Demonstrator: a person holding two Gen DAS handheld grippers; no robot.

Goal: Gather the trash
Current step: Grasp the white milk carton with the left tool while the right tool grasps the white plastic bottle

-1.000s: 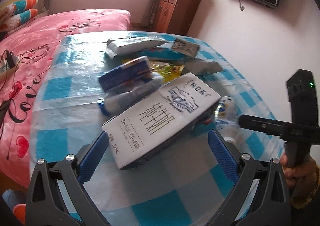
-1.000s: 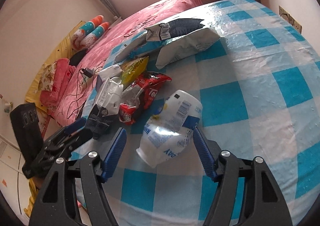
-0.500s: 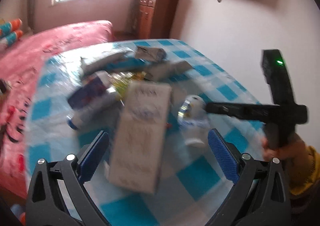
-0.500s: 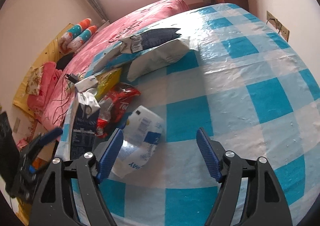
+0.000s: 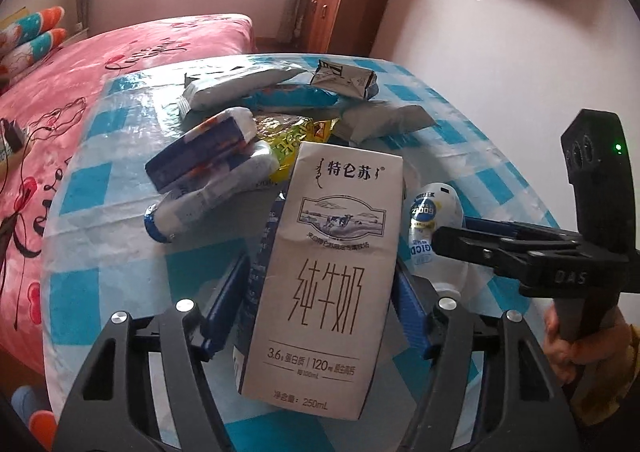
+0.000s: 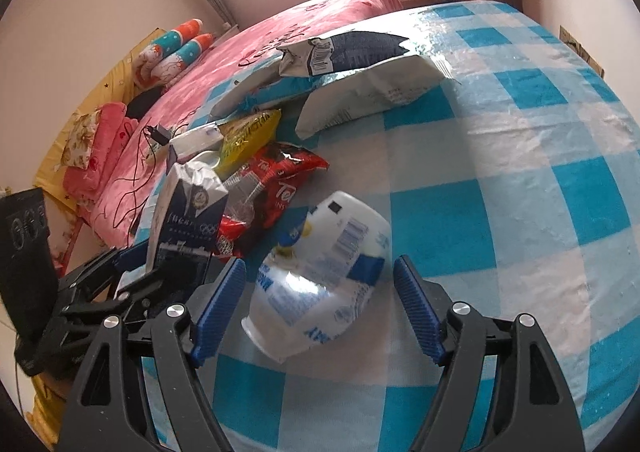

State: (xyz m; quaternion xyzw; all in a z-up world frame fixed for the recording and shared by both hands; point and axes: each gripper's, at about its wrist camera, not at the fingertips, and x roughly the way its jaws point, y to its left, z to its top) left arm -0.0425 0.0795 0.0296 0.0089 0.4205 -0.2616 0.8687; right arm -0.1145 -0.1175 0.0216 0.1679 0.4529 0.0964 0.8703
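Observation:
A white 250 mL milk carton (image 5: 328, 272) stands between the pads of my left gripper (image 5: 320, 304), which is shut on it and holds it upright; the right wrist view shows the carton's dark side (image 6: 192, 219) in that gripper (image 6: 120, 284). A squashed white plastic bottle (image 6: 320, 276) lies on the blue-checked tablecloth (image 6: 520, 171) between the fingers of my right gripper (image 6: 320, 308), which is open around it without touching. The same bottle (image 5: 434, 228) shows beside the carton in the left wrist view.
A pile of wrappers lies further back: red snack bag (image 6: 276, 179), yellow bag (image 6: 248, 131), white and dark pouches (image 6: 360, 91), blue-white packs (image 5: 208, 151). A pink bed (image 5: 80, 91) is at the left, a wooden cabinet (image 5: 348, 7) behind the table.
My left gripper has closed on the milk carton and turned it upright. My right gripper drifted off, then came back around the squashed bottle, still open.

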